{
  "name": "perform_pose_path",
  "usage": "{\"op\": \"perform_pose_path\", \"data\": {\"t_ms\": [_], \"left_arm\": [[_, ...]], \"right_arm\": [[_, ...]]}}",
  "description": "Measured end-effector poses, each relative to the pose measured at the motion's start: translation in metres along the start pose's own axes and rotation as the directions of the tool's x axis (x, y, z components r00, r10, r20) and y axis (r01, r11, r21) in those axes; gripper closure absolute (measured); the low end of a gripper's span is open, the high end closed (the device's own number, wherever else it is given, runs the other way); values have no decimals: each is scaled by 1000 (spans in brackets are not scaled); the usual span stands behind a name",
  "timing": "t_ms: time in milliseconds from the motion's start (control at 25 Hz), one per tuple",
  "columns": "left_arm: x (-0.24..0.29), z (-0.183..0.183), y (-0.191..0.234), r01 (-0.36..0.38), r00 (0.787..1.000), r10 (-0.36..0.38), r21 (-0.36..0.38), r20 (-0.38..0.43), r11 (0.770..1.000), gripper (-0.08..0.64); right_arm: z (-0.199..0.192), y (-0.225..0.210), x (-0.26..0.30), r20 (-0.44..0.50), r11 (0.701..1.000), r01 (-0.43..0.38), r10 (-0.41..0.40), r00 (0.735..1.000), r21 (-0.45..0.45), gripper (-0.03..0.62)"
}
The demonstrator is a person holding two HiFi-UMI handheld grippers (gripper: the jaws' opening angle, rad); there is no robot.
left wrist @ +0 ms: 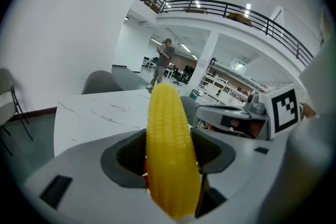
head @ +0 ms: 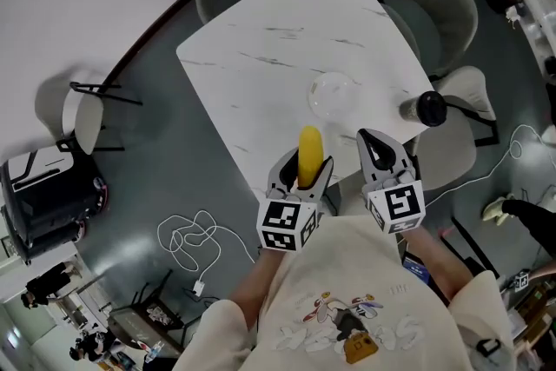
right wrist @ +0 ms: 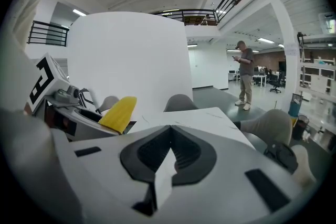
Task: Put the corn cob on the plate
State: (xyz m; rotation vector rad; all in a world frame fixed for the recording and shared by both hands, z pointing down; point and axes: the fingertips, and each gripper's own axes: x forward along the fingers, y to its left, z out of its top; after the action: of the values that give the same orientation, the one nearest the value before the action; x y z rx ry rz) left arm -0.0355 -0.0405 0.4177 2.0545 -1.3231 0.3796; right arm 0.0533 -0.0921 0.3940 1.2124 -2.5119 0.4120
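Note:
A yellow corn cob [head: 310, 154] stands out from my left gripper [head: 300, 178], which is shut on it above the near edge of the white marble table [head: 261, 39]. In the left gripper view the corn cob [left wrist: 170, 152] fills the middle, clamped between the grey jaws. A clear glass plate [head: 333, 94] lies on the table just beyond the cob. My right gripper [head: 380, 157] hovers beside the left one, shut with nothing in it. From the right gripper view the corn cob [right wrist: 118, 113] shows at the left.
A dark bottle [head: 424, 109] stands at the table's right corner. Grey chairs [head: 430, 4] ring the far and right sides. A white cable [head: 193, 241] lies on the floor at the left, near a black cart [head: 48, 195]. A person [right wrist: 244, 73] stands far off.

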Motion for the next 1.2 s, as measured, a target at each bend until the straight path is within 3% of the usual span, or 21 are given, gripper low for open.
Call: {"op": "perform_pose_path", "data": {"t_ms": [680,1200], "left_arm": [[60,-22,35,3,999,-2,22,-47,1000,307],[109,-47,54,-20,990,22,23,-137,1000,307]], "right_arm": [[-36,-13,61,-45,999,-32,34,998,30,588],[-75,-24,101,-103,998,-32,38,994,61,588]]}}
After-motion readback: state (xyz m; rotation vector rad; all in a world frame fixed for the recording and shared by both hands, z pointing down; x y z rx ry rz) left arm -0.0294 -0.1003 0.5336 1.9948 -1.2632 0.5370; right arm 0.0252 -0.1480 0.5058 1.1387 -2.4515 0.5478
